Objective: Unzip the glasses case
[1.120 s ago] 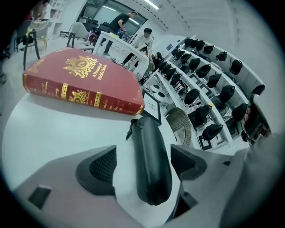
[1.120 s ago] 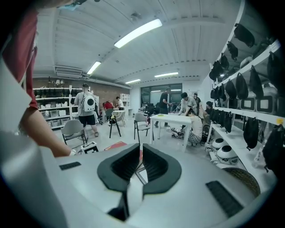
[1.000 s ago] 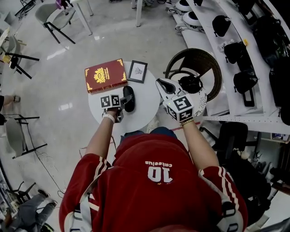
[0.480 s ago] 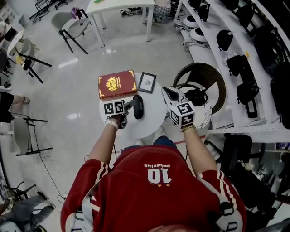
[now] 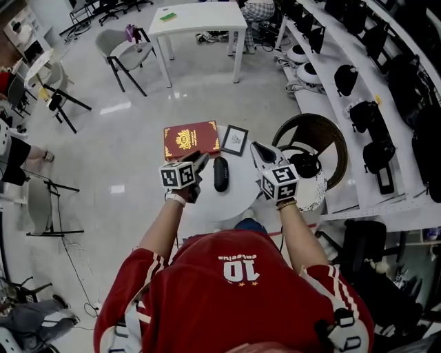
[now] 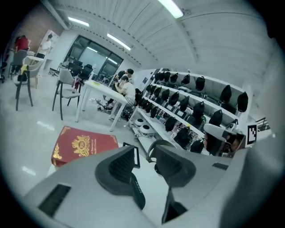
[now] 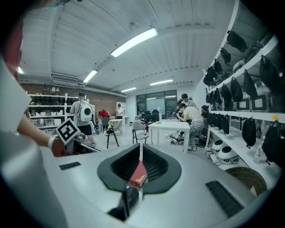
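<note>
The black glasses case lies zipped on the round white table. My left gripper hangs above the table just left of the case. Its jaws are closing, with a gap still between them and nothing in it. In the left gripper view the case shows below the left gripper. My right gripper hovers to the right of the case with its jaws together, holding nothing. Through the slit of the right gripper I see the case.
A red book and a small picture frame lie at the table's far side. A round wicker chair stands to the right, shelves of black bags beyond it. A white desk and chairs stand farther off.
My left gripper has risen from beside the case and its jaws have narrowed. The right gripper shifted slightly. The case stays on the table.
</note>
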Motion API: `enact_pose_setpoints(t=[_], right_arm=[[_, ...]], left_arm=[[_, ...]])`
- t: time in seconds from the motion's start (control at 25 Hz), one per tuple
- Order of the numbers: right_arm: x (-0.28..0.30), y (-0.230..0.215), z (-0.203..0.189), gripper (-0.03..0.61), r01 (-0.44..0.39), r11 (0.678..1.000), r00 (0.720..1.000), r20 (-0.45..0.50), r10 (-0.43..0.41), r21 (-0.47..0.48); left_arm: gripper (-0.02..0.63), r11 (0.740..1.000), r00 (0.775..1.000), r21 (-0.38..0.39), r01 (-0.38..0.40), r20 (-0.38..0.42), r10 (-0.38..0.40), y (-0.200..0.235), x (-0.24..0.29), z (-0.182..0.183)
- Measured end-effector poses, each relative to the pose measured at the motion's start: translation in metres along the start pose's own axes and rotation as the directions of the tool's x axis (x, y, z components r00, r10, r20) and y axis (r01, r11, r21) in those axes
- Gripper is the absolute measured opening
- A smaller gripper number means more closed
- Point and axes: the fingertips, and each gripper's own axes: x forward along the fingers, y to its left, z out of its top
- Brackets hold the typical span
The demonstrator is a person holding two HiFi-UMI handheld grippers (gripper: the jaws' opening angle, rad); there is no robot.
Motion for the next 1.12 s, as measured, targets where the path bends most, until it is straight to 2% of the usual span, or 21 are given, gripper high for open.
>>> enact_pose_setpoints(t=[0.2,0.44,0.68,0.84,1.12], right_arm=[[-0.009,0.022,0.031,0.032,-0.013,1.000,0.998,0.055,0.013,0.001],[-0.021,0.044,0.064,0.032,-0.023,1.000,0.993,0.117,0.023,-0.002],[-0.032,0.060,0.087,0.032,-0.024,1.000,0.986,0.168,0.024,-0.002],[-0.042,0.061,0.106,0.031,0.011,1.000,0.974,0.225,-0.011,0.002],[-0.051,0.060,0.113,0.018,0.058,0.998,0.970,0.237,-0.054,-0.009]], left_arm=[[0.090,0.996,0.992,0.092,0.014,0.127,-0.025,-0.031,-0.039,0.043],[0.011,0.984,0.959,0.180,0.016,0.277,-0.066,-0.068,-0.085,0.089],[0.008,0.970,0.928,0.241,0.009,0.360,-0.099,-0.096,-0.117,0.118],[0.009,0.957,0.916,0.288,-0.031,0.391,-0.087,-0.104,-0.133,0.127],[0.009,0.951,0.895,0.296,-0.087,0.443,-0.056,-0.105,-0.155,0.138]])
